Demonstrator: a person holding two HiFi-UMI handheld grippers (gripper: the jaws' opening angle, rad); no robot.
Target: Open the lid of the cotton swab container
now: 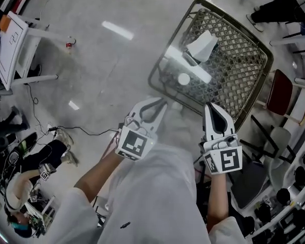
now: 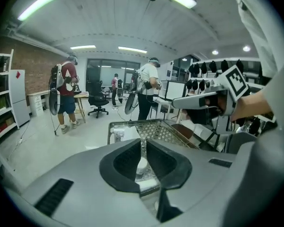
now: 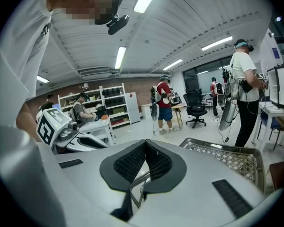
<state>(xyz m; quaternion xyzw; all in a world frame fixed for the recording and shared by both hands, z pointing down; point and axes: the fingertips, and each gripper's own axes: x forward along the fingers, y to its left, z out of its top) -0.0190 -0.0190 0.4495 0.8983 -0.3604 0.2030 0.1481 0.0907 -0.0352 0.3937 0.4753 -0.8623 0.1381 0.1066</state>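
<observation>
A small round white container (image 1: pixel 183 79) stands on a metal mesh table (image 1: pixel 244 65), near its front left part; in the left gripper view the container (image 2: pixel 141 164) shows as a white spot through the slit between the jaws. My left gripper (image 1: pixel 160 103) hovers just short of the table's near edge, shut with nothing in it (image 2: pixel 143 144). To its right, my right gripper (image 1: pixel 210 108) is over the near rim, also shut and empty (image 3: pixel 145 146). Neither touches the container.
A white angular object (image 1: pixel 202 46) lies on the mesh table behind the container. The table's rim (image 3: pixel 227 148) runs to the right. Chairs (image 1: pixel 282 93) and dark gear crowd the right side. Several people stand in the room beyond (image 2: pixel 66 91).
</observation>
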